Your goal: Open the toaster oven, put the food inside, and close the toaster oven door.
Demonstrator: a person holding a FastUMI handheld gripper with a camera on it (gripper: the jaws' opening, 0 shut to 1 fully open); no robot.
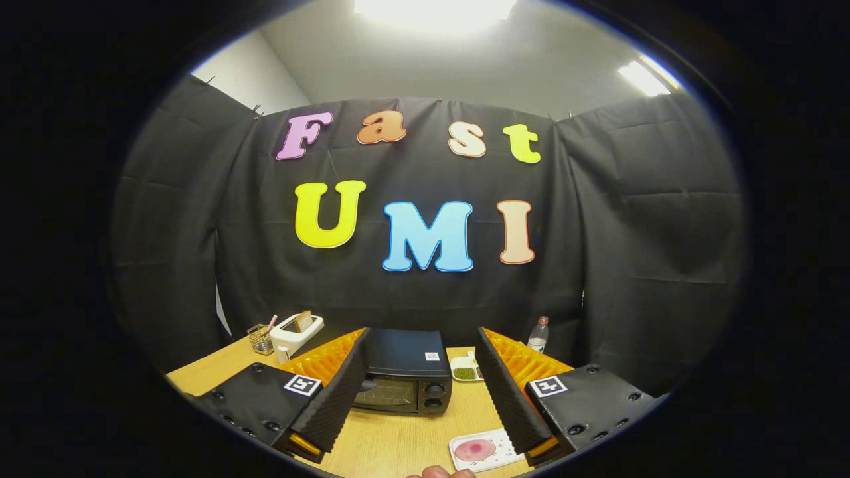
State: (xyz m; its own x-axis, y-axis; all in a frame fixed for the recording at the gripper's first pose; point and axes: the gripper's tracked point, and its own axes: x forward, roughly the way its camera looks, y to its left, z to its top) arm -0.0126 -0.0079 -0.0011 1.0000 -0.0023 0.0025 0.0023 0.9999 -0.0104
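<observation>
My gripper (425,435) has its ribbed fingers spread wide over the pale wooden table (392,438), holding nothing. Just inside my right finger lies a flat white rectangular plate (483,450) carrying a round pink slice of food (475,450). Beyond, between the fingers, stands the boxy black toaster oven (402,380), glass door closed. Past it, right, a small white dish (465,369) holds something green; further left sits a white toaster (296,331) containing a bread slice.

A matt dark toaster oven (404,372) with a glossy glass door sits on the smooth light wood-grain table (398,445).
</observation>
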